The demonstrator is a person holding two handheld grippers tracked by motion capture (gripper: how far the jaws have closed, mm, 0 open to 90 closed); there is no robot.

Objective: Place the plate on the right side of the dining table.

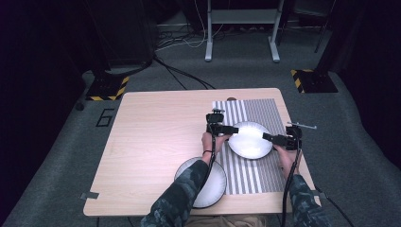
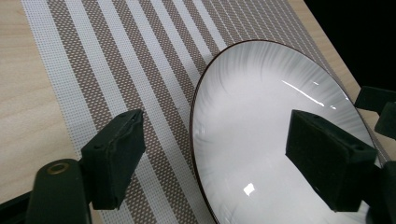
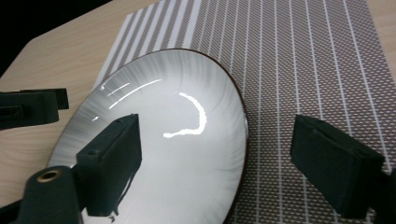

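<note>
A white plate with a dark rim [image 1: 249, 139] lies on a brown-and-white striped placemat [image 1: 255, 175]. My left gripper [image 1: 234, 129] is at the plate's left rim and my right gripper [image 1: 267, 137] at its right rim. In the left gripper view the plate [image 2: 261, 116] has its rim between the jaws of my left gripper [image 2: 215, 140], which stand wide apart with the pads off it. The right gripper view shows the same: the plate's [image 3: 187, 130] edge lies between the open jaws of my right gripper [image 3: 219, 140], untouched.
A second plate, grey-rimmed [image 1: 215, 189], sits at the table's near edge, partly under the person's left forearm. The wooden table [image 1: 156, 137] stretches bare to the left of the mat. Beyond the far edge, cables and a metal stand [image 1: 241, 28] are on the floor.
</note>
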